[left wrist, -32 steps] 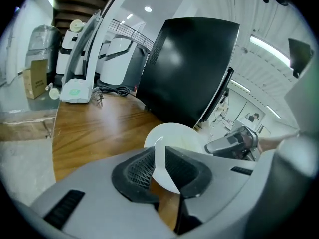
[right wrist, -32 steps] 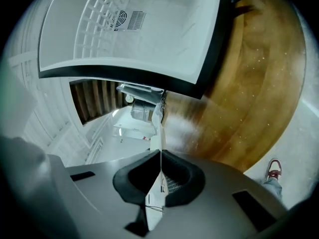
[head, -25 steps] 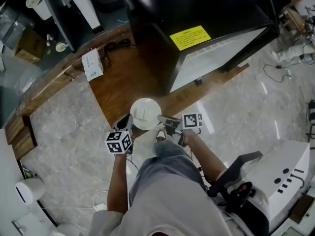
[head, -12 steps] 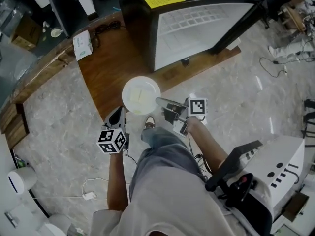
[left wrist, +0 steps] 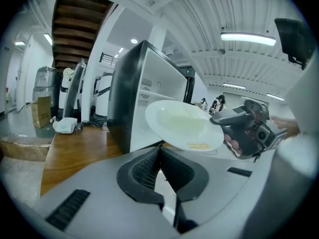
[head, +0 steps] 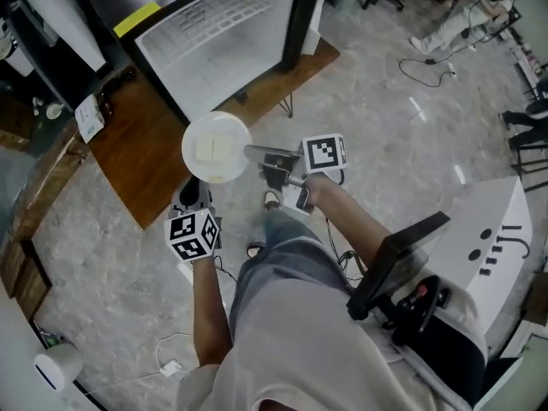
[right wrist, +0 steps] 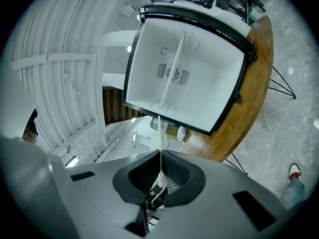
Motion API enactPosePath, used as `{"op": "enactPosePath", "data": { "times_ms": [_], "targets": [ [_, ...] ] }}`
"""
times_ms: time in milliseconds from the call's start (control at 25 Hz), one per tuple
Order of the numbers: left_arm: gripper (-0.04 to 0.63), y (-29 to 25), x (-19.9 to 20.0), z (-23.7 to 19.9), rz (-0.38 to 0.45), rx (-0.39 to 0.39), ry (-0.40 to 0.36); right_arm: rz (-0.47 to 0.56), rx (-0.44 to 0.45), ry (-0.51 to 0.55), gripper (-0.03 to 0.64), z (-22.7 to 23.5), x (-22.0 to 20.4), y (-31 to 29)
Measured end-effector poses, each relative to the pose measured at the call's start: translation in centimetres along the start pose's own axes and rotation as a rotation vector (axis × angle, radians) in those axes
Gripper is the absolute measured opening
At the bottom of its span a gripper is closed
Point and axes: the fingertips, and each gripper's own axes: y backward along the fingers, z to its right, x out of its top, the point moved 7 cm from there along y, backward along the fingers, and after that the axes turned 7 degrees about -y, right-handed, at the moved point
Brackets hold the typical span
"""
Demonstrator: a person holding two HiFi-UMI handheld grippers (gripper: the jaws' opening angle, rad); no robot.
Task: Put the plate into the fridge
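Note:
A round white plate (head: 216, 146) hangs in the air in front of the person, with my right gripper (head: 257, 154) shut on its right rim. In the right gripper view the plate (right wrist: 160, 133) shows edge-on as a thin white line between the closed jaws. My left gripper (head: 195, 193) is shut and holds nothing; it sits just below the plate, apart from it. From the left gripper view the plate (left wrist: 182, 123) floats ahead and the right gripper (left wrist: 244, 131) grips it from the right. The black fridge (head: 223, 32) with its white front stands beyond the plate.
The fridge rests on a brown wooden platform (head: 141, 157) with a small white box (head: 88, 116) on it. A white machine (head: 484, 247) stands close on the right. Cables (head: 428, 62) trail over the marble floor. The person's shoe (head: 272, 199) is under the grippers.
The person has turned, so the fridge now lies to the upper left. The plate stays in the right gripper. The left gripper has dropped back from the plate's rim.

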Motion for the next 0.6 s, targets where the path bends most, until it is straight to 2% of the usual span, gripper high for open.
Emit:
{"op": "enactPosePath", "data": {
  "times_ms": [200, 280, 440, 520, 600],
  "targets": [
    [0.018, -3.1, 4.0, 4.8, 0.040, -0.018, -0.031, 0.059, -0.010, 0.027, 0.021, -2.0, 4.1, 4.1],
    [0.018, -4.7, 6.1, 8.2, 0.058, -0.019, -0.046, 0.065, 0.006, 0.042, 0.021, -2.9, 6.8, 6.8],
    [0.018, -9.9, 11.9, 17.0, 0.108, 0.003, -0.051, 0.061, 0.041, 0.048, 0.021, -4.6, 15.1, 14.4],
    [0.018, -12.1, 14.5, 18.9, 0.133, 0.023, -0.047, 0.055, 0.041, 0.056, 0.021, -5.1, 19.1, 15.4],
    [0.018, -13.8, 16.6, 19.0, 0.156, 0.038, -0.046, 0.048, 0.041, 0.072, 0.021, -5.5, 22.4, 14.7]
  ]
}}
